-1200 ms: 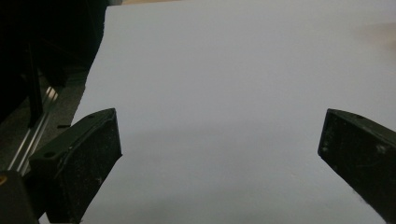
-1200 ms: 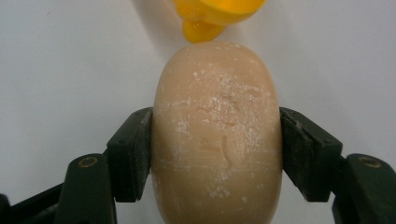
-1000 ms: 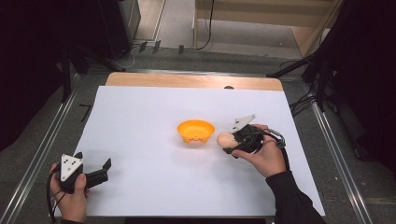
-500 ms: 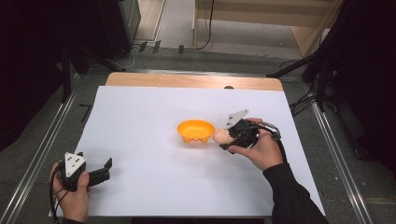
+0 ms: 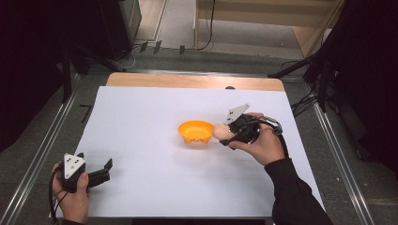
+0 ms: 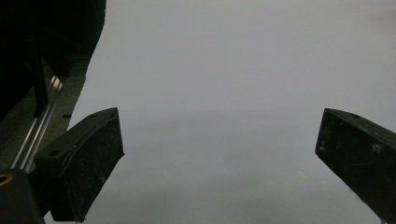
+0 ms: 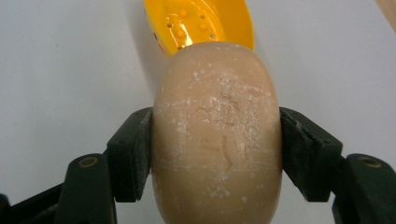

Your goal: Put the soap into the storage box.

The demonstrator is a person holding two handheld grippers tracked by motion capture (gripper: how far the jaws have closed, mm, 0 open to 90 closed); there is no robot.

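A pale beige oval soap bar (image 7: 217, 135) sits clamped between the two black jaws of my right gripper (image 5: 224, 133); in the high view the soap (image 5: 219, 131) hangs just right of an orange perforated dish (image 5: 195, 131) on the white table sheet. The dish (image 7: 201, 21) lies just beyond the soap in the right gripper view. My left gripper (image 5: 107, 168) rests at the table's near left corner in a hand, jaws spread wide with nothing between them; in the left gripper view its fingertips (image 6: 88, 158) frame bare white sheet.
The white sheet (image 5: 155, 187) covers most of a wooden table (image 5: 187, 80). Metal rails (image 5: 42, 140) run along both sides. Cables and dark stands crowd the floor beyond the far edge.
My right gripper has lifted and carried the soap left and farther away, up to the dish's right rim. The left gripper has stayed put.
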